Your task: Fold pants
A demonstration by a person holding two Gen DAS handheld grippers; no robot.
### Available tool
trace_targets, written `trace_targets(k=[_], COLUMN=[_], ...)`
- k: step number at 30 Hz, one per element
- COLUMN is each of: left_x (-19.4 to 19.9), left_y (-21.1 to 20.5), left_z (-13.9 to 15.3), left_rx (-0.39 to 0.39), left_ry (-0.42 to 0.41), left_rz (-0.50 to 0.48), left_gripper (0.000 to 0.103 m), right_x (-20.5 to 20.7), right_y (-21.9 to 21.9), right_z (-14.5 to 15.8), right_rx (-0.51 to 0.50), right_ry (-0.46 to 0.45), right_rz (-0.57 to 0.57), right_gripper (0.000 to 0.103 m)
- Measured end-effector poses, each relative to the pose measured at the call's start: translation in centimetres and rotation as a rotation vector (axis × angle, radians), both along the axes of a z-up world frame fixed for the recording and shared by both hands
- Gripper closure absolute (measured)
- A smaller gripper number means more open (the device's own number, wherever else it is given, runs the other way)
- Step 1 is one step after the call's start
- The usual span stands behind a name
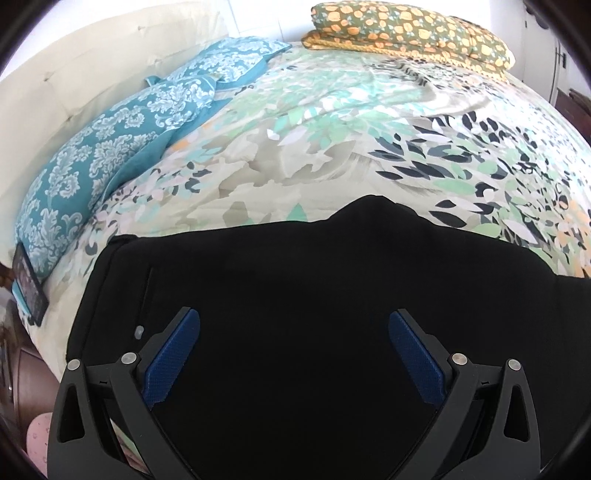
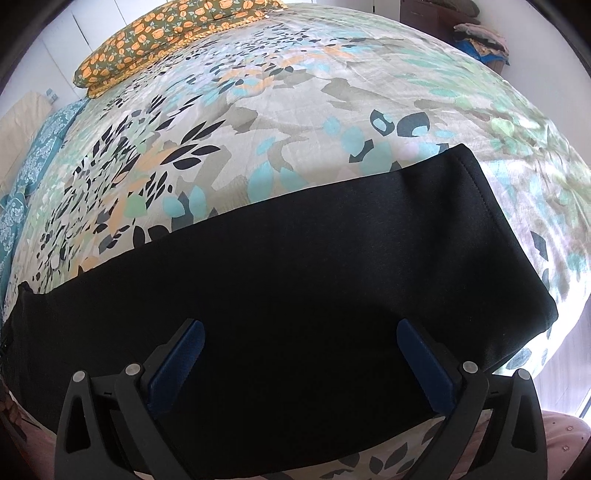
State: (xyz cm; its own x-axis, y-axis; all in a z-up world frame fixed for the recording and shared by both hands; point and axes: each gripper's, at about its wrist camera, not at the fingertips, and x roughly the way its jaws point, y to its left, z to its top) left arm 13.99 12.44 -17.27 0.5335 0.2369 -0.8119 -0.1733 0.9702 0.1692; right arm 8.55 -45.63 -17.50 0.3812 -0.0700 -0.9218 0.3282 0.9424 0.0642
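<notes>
Blue ribbed pads point(image 1: 173, 360) are seen on the black two-finger left gripper point(image 1: 293, 321), whose jaws are spread wide with nothing pinched between them. Beneath and ahead of it, the black, smooth-knit pants point(image 1: 295, 280) are laid flat on the bed, their waist end with a small pale button lying toward the left edge of this view. The right gripper point(image 2: 301, 328) is likewise held with its jaws wide apart, and no cloth is clamped by its blue pads point(image 2: 424, 369). Below it, the leg end of the pants point(image 2: 332, 251) is stretched across the bed, the stitched hem being seen at the right. The garment is spread on a leaf-patterned bedspread in green, cream and dark blue point(image 1: 332, 140). Farther off, teal damask-print pillows point(image 1: 110, 147) are set along a cream padded headboard point(image 1: 55, 85). An olive cushion with orange flowers point(image 1: 410, 29) is placed at the far side. A dark phone point(image 1: 29, 288) is propped near the nearest pillow.
</notes>
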Motion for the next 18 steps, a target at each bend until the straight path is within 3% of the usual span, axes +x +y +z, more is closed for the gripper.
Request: trace_targets(k=[6,8,10,11,14,16,18], left_x=[0.1,0.3,0.5,0.6,0.7,0.8,0.8], left_y=[0.2,0.5,0.9,1.1,1.7,1.7,1.6], left_z=[-0.4,-1.2,-2.3,-2.7,-3.2,-3.3,-3.5], left_rx=[-0.014,-0.027,-0.023,-0.022,-0.060,-0.069,-0.061], left_ry=[0.011,0.038,0.078,0.094,0.098,0.095,0.091], left_rz=[0.004,0.010,0.026,0.034,0.058,0.069,0.069], left_gripper=[0.001,0.001,0.001,0.001,0.001,0.001,0.000], right_x=[0.1,0.8,1.1,1.0,0.6,0.6,0.9], right_y=[0.0,-1.0,-3.9,-5.8,-11.9,-15.3,-18.1], right_z=[-0.1,0.5,2.5,4.0,8.4,9.4,7.9], right_rx=[0.001,0.085,0.257,0.295,0.223,0.180,0.265], right_ry=[0.010,0.054,-0.009,-0.063,-0.179,-0.169,-0.086], right_rz=[-0.015,0.020,0.030,0.007,-0.060,-0.071,-0.067], right_gripper=[0.000,0.000,0.004,0.007,0.006,0.006,0.006])
